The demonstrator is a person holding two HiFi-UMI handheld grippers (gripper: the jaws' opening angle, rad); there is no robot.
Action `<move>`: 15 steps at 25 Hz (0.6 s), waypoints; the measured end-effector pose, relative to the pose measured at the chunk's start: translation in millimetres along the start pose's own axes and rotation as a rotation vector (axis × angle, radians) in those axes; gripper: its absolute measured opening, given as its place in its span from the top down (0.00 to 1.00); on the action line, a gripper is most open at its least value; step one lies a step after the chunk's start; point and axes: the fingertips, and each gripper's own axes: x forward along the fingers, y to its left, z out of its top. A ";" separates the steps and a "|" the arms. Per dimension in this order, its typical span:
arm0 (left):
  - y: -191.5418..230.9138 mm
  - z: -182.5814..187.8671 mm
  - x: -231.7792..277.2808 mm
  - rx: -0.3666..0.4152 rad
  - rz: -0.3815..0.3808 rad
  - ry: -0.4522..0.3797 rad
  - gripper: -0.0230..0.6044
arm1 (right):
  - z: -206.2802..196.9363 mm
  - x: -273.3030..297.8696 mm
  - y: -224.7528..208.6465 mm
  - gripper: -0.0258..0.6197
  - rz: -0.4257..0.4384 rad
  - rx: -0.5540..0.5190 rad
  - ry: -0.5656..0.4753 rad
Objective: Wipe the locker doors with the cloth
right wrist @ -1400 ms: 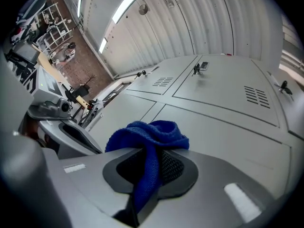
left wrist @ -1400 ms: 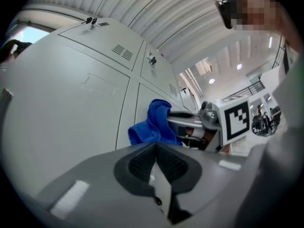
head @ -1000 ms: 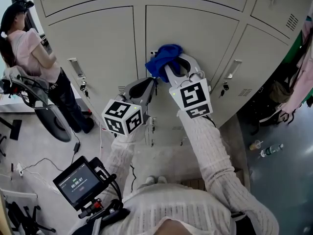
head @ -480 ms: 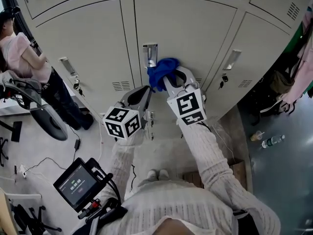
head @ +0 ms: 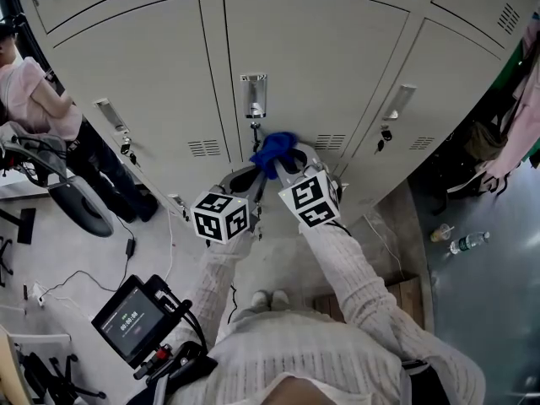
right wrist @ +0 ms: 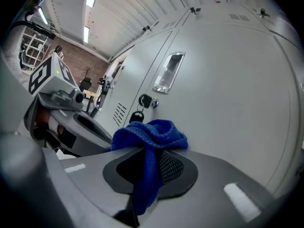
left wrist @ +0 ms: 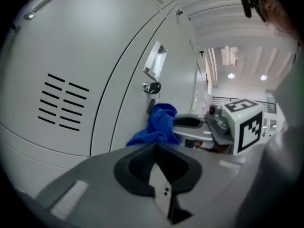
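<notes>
Here the grey lockers fill the upper part of the head view, and the work is on the middle locker door, low down between its two sets of vent slots. The right gripper has its jaws clamped on the blue cloth, which bunches out beyond the tips, just below the recessed handle and beside the hanging key. Whether the cloth actually touches the metal cannot be told. The left gripper sits just beside it, jaws closed together on nothing, clear of the door. By my judgement, a wiping pass over the lower part of this door is in hand. The next move likely calls for keeping the wad flat on the panel and steering round the key and lock, so the cloth does not snag
</notes>
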 end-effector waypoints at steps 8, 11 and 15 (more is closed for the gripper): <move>10.2 -17.6 5.3 0.002 0.015 0.059 0.95 | -27.4 8.2 15.5 0.87 0.050 0.042 0.096; 11.2 -20.7 7.2 -0.003 0.019 0.070 0.95 | -30.7 10.2 19.1 0.87 0.069 0.046 0.113; 11.1 -17.7 9.9 0.008 0.019 0.069 0.95 | -30.4 11.1 18.0 0.87 0.085 0.080 0.113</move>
